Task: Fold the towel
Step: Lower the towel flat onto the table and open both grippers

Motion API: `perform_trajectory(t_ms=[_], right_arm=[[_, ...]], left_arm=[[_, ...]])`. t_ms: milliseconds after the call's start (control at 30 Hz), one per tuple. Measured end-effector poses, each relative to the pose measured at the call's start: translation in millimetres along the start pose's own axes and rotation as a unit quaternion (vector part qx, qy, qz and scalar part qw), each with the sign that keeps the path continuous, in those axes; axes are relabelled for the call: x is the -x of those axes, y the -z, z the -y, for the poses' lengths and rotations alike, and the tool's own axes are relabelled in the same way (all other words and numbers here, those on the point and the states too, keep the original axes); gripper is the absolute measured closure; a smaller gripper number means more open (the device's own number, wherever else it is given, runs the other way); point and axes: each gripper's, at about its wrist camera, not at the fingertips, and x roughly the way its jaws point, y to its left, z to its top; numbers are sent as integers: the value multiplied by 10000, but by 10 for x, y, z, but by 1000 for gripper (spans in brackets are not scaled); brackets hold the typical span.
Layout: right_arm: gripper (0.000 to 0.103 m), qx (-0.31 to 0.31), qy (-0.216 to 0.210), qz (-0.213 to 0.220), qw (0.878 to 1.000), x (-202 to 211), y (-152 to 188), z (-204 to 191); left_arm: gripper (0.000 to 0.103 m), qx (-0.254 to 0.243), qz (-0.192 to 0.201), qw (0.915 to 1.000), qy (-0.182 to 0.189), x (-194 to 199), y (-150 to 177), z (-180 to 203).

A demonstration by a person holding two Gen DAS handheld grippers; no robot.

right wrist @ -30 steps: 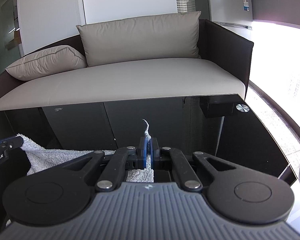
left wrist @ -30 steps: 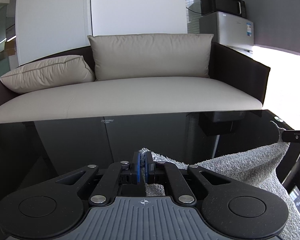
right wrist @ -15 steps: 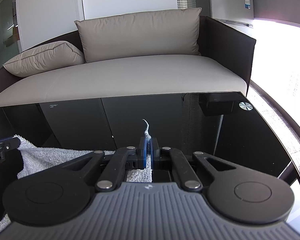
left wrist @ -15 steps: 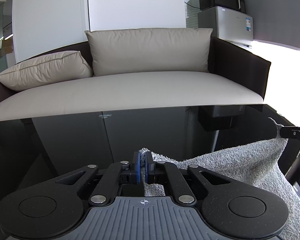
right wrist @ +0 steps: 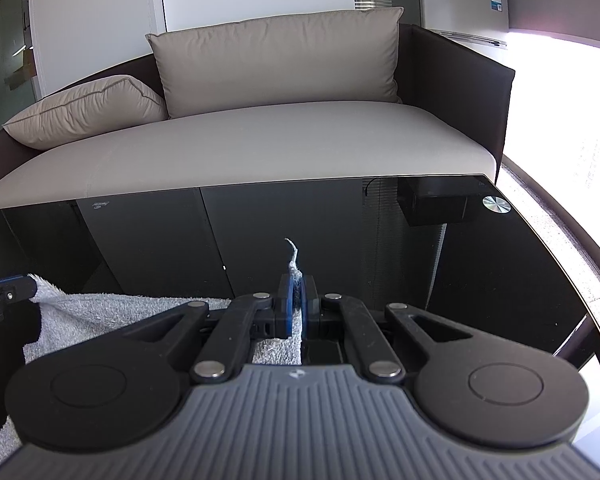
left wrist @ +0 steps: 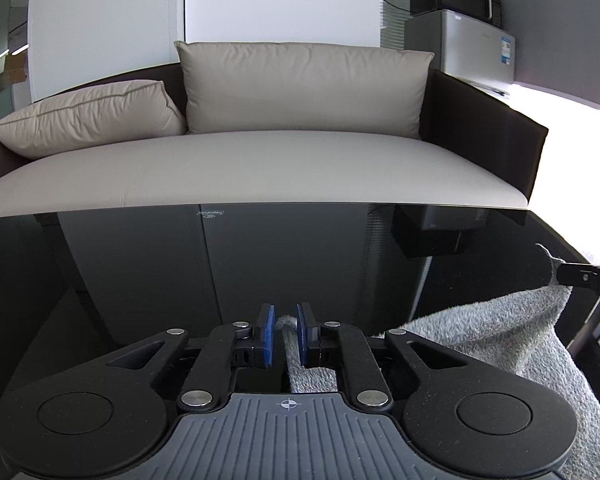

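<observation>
Black glass table (left wrist: 300, 256), left gripper (left wrist: 286, 320) opening, towel (left wrist: 500, 332) between.

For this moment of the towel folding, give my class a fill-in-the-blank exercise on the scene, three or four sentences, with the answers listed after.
1. The grey towel lies on a glossy table whose colour is ____.
2. The right gripper is shut on a ____ of the towel.
3. The left gripper stands slightly ____, its jaws having just been opening, with towel between the pads.
4. Behind the table stands a beige ____.

Answers: black; corner; open; sofa
</observation>
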Motion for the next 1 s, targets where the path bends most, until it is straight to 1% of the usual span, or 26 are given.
perform_trajectory(t_ms=[100, 167, 233, 300, 333, 400, 467, 633, 733, 867, 933, 1000], right_arm=[[99, -16, -6, -37, 10000, -13, 3, 15], [95, -26, 11, -66, 10000, -24, 8, 23], [69, 19, 111, -39, 9999, -24, 19, 22], [60, -1, 182, 35, 9998, -4, 31, 40], [59, -16, 173, 34, 9998, 0, 31, 52], [58, -8, 150, 64, 9999, 28, 34, 76], [57, 1, 212, 65, 9998, 50, 42, 97], [55, -50, 330, -135, 9994, 96, 120, 182], [55, -6, 329, -251, 9991, 163, 199, 188], [54, 127, 239, -371, 9989, 291, 309, 138], [52, 230, 247, -418, 9986, 343, 360, 96], [52, 297, 259, -466, 9981, 404, 409, 67]], left_arm=[[91, 4, -17, 10000, -10, 5, 5, -31], [91, 19, -72, 10000, 32, 10, 10, -46], [91, -25, -87, 10000, 38, 22, 24, -40], [91, -62, -93, 9999, 46, 36, 37, -34], [91, -65, -98, 9999, 39, 44, 41, -36], [91, -56, -115, 9999, 38, 59, 54, -45], [91, -60, -154, 9998, 57, 78, 73, -48], [91, -120, -259, 9995, 142, 147, 163, -21], [90, -203, -337, 9991, 175, 175, 215, 14], [91, -249, -425, 9985, 252, 252, 288, 35], [91, -307, -444, 9981, 286, 303, 313, 44], [90, -381, -489, 9976, 324, 378, 359, 44]])
